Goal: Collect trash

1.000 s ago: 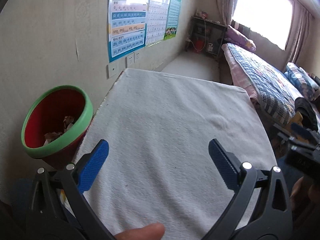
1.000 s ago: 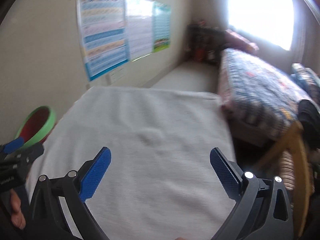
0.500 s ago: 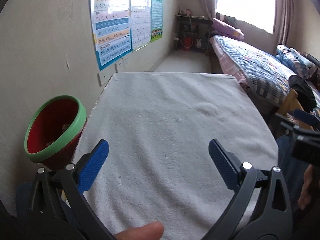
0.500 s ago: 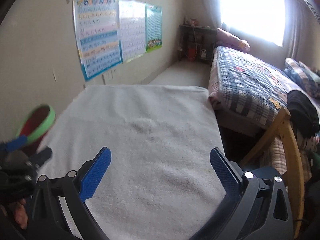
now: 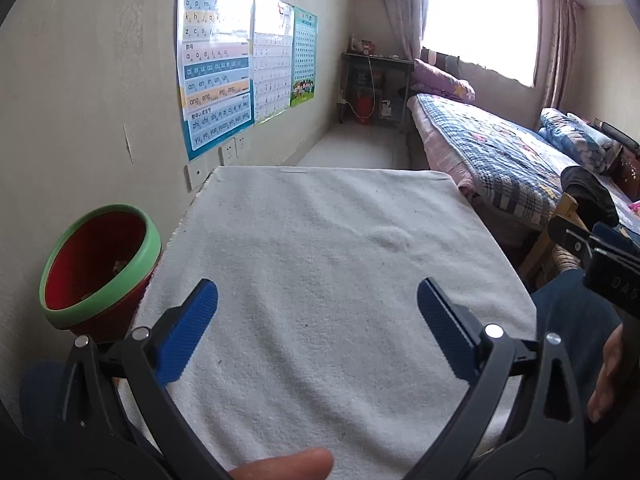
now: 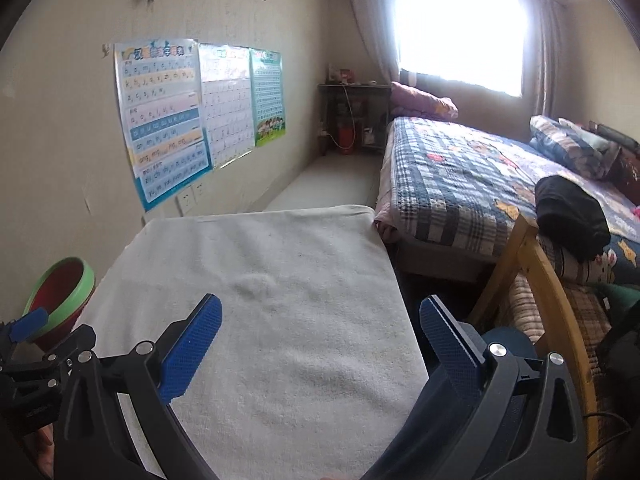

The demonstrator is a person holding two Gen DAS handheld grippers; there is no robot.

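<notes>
A quilted plaid bed (image 6: 472,176) fills the right side of the room. The counter (image 5: 320,264) lies under a white towel. On the wall hang posters (image 5: 216,64) printed with pinyin such as "ang eng ing ong". A red bin (image 5: 100,268) with a green rim stands at the counter's left edge, scraps of trash (image 5: 118,266) inside. The left tongs (image 5: 318,316) and right tongs (image 6: 320,328) hover above the towel, both spread apart and empty.
</notes>
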